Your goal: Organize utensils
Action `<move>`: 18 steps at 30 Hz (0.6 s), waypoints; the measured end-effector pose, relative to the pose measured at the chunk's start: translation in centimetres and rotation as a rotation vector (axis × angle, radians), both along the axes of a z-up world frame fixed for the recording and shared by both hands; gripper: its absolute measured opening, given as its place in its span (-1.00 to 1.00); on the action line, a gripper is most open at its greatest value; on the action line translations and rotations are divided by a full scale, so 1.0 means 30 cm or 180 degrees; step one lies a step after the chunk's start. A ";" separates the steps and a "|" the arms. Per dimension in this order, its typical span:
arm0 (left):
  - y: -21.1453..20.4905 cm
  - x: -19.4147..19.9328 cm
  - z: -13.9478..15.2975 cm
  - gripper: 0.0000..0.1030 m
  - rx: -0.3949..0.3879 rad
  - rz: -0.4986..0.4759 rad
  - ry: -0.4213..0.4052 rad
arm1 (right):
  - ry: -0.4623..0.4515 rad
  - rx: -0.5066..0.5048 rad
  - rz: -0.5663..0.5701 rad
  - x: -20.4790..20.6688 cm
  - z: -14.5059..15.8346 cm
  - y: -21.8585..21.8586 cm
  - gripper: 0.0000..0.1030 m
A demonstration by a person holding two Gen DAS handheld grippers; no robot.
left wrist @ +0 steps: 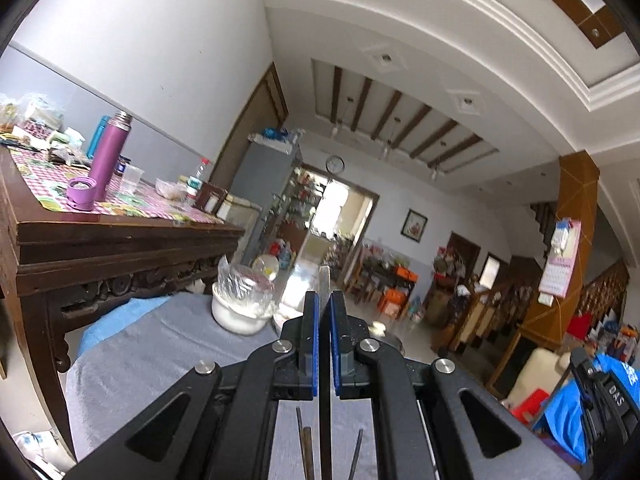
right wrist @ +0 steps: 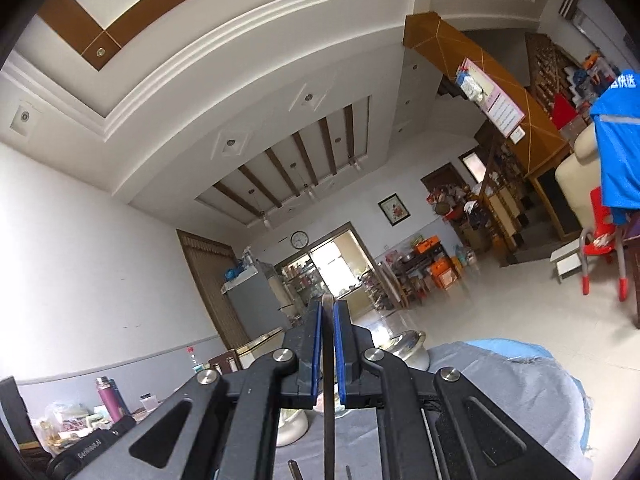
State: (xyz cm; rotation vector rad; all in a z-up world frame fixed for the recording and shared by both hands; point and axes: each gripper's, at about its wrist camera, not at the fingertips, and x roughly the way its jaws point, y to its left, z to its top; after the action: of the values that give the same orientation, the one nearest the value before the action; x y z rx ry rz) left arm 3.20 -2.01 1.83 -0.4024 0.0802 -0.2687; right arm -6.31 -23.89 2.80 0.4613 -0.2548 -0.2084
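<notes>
My left gripper [left wrist: 324, 297] is shut on a thin flat metal utensil [left wrist: 325, 278]. Its tip pokes out beyond the blue pads [left wrist: 315, 320] and its shaft runs back between the arms. My right gripper [right wrist: 328, 305] is likewise shut on a thin dark utensil [right wrist: 329, 420], which is edge-on between its blue pads [right wrist: 317, 344]. Both grippers point about level, out across the room above the table. What kind of utensil each one holds is hidden. Several dark chopsticks [left wrist: 306, 454] lie on the grey cloth [left wrist: 160, 344] below the left gripper.
A white bowl with crumpled clear plastic [left wrist: 240, 308] stands on the cloth ahead on the left, and a metal lidded pot [right wrist: 404, 346] just ahead of the right gripper. A dark wooden side table [left wrist: 120, 240] with a purple flask [left wrist: 108, 160] stands at the left.
</notes>
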 end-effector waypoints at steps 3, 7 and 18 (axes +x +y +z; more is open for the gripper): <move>-0.009 -0.003 -0.016 -0.90 -0.0002 0.0102 -0.0085 | -0.0013 -0.0105 -0.0090 -0.005 -0.010 0.053 -0.87; -0.032 0.004 -0.045 -0.90 0.0057 0.0151 -0.0080 | -0.0020 -0.0298 -0.0146 0.002 -0.016 0.110 -0.87; -0.032 0.000 -0.068 -0.90 0.0162 0.0172 -0.0024 | 0.0106 -0.0590 -0.0072 0.005 -0.042 0.181 -0.87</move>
State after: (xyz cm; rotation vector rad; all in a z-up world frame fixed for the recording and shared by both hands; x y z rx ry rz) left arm 3.20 -2.96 -0.22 -0.3524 0.0685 -0.2146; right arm -6.16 -18.45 1.54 0.2711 -0.2444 -0.2121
